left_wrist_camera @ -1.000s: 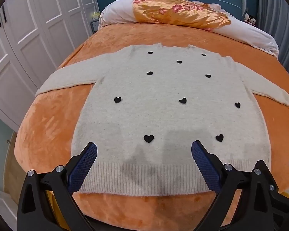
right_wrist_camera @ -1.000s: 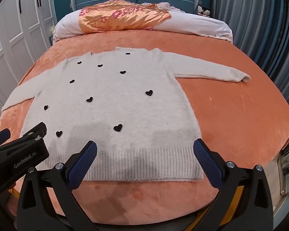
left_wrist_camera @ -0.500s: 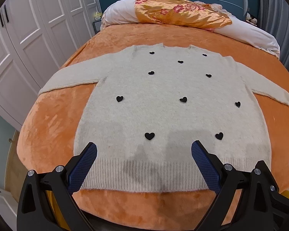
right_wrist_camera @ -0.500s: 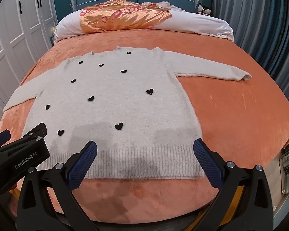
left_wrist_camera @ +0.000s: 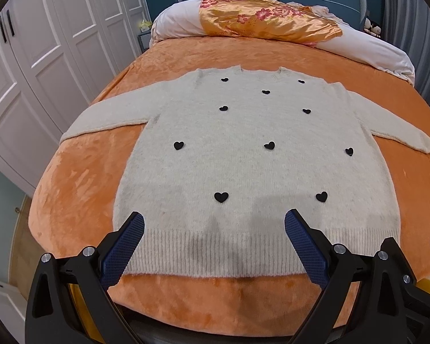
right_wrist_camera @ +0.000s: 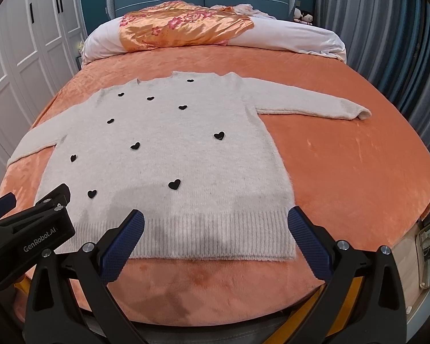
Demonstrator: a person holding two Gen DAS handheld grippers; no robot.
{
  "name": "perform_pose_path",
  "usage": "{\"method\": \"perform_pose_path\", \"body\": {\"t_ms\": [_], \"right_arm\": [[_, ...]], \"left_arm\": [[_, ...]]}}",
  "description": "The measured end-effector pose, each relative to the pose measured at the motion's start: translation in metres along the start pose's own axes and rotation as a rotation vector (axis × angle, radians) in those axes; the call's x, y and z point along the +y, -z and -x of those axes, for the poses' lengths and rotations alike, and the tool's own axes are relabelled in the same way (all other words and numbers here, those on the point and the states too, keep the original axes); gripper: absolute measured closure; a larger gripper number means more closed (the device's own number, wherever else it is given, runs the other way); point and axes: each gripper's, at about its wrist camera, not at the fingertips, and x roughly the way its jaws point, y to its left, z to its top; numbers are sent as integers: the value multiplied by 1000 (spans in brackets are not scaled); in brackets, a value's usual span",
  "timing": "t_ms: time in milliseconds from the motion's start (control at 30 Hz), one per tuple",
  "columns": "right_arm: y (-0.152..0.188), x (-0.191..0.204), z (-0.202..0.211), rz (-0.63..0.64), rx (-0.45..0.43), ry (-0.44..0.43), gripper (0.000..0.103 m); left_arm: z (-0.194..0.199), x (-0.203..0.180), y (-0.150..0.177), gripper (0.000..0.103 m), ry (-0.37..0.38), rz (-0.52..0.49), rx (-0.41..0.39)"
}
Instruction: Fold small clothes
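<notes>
One cream knit sweater (left_wrist_camera: pixel 258 166) with ten black heart patches lay flat, sleeves outstretched, on the orange bedspread (right_wrist_camera: pixel 344 172). It looked soft, light and limp, best pinched at the ribbed hem (left_wrist_camera: pixel 243 255) corners or cuffs. Two grippers hovered before the hem, the left gripper (left_wrist_camera: pixel 214 246) and right gripper (right_wrist_camera: pixel 216 246) both spread wide, holding nothing.

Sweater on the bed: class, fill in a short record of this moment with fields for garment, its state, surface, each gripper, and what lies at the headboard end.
garment: cream sweater with black hearts
state: spread flat, unfolded, both sleeves out sideways
surface: orange blanket
left gripper: open, at the hem, holding nothing
right gripper: open, at the hem, holding nothing
headboard end: white duvet, floral orange cloth on it
</notes>
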Motion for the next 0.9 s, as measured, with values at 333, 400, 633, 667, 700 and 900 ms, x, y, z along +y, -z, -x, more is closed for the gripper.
{"method": "perform_pose_path", "body": {"t_ms": [333,400,633,667,700,900], "right_arm": [[-2,3,0,4,8,1,5],[-2,3,-1,3,11,0,5],[-3,3,-2,3,12,-2,5],[-3,3,-2,3,13,-1,5],[-3,3,-2,3,12,-2,5],[-3,2,-2,3,12,-3,5]], "left_arm": [[1,0,0,7,5,1,10],[1,0,0,7,4,2,11],[-2,2,-3,7,4,2,17],[-2,2,-3,7,4,2,17],[-2,2,-3,7,4,2,18],[-2,2,-3,7,3,1,15]]}}
